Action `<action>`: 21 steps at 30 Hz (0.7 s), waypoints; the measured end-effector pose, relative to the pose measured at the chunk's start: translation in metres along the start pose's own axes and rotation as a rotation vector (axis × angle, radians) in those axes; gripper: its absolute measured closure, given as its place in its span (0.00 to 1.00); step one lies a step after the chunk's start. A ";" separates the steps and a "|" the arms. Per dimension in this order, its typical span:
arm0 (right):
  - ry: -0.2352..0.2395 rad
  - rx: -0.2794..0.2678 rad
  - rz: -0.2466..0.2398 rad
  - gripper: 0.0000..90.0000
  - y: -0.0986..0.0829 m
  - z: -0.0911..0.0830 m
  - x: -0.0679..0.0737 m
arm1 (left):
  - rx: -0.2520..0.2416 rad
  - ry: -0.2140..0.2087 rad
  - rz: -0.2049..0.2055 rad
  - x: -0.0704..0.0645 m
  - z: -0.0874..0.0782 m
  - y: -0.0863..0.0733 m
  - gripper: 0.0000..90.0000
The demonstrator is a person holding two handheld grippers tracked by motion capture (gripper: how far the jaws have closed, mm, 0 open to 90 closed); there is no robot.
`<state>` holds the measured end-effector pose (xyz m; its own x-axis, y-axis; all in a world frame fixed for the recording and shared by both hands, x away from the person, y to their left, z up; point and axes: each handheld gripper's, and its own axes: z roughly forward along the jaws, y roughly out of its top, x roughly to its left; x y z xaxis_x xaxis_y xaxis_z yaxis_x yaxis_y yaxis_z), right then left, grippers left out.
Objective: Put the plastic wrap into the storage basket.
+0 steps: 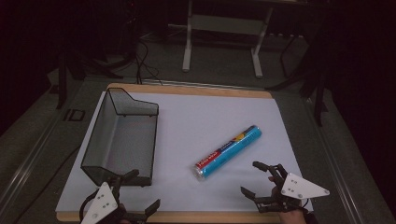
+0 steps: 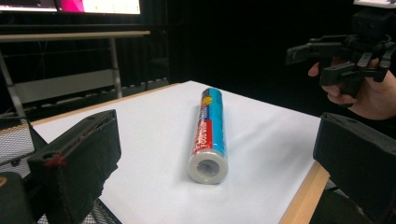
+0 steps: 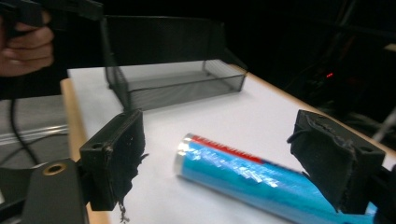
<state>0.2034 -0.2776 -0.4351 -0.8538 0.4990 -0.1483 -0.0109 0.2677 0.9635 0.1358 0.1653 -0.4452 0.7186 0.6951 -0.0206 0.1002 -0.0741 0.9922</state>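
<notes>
Both tongs stand wide and hold nothing: the left tongs (image 1: 132, 193) hover at the counter's (image 1: 196, 116) near left corner, just in front of the black mesh tray (image 1: 122, 140), and the right tongs (image 1: 258, 182) hover near the near right corner. Between them, closer to the right pair, a blue roll (image 1: 228, 151) (red label along its side) lies slantwise on the white sheet, touching neither.

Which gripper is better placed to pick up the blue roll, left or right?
Probably the right gripper: it is open just beside the blue roll, which lies between its jaws in its own view. The left gripper, also open, sits farther off by the mesh tray.
</notes>
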 end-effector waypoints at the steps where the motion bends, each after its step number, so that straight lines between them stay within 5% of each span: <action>1: -0.013 -0.007 -0.011 0.19 0.000 0.000 0.000 | 0.000 0.000 0.000 0.000 0.000 0.000 0.02; 6: -0.009 -0.002 -0.012 0.19 0.000 0.001 -0.002 | 0.004 -0.001 0.006 0.000 0.001 -0.001 0.02; 8: 0.043 0.015 -0.019 0.19 0.000 0.004 -0.007 | 0.001 0.000 0.006 0.000 0.001 -0.001 0.02; 18: 0.007 0.043 -0.094 0.23 0.003 0.008 0.004 | 0.002 -0.018 0.017 -0.004 0.000 -0.001 0.02; 21: 0.062 0.058 -0.069 0.23 0.004 0.008 0.002 | 0.001 -0.025 0.022 -0.006 -0.002 0.000 0.02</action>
<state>0.2056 -0.2684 -0.4333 -0.8826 0.4262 -0.1985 -0.0425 0.3481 0.9365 0.1301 0.1624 -0.4445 0.7378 0.6750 -0.0015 0.0844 -0.0901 0.9923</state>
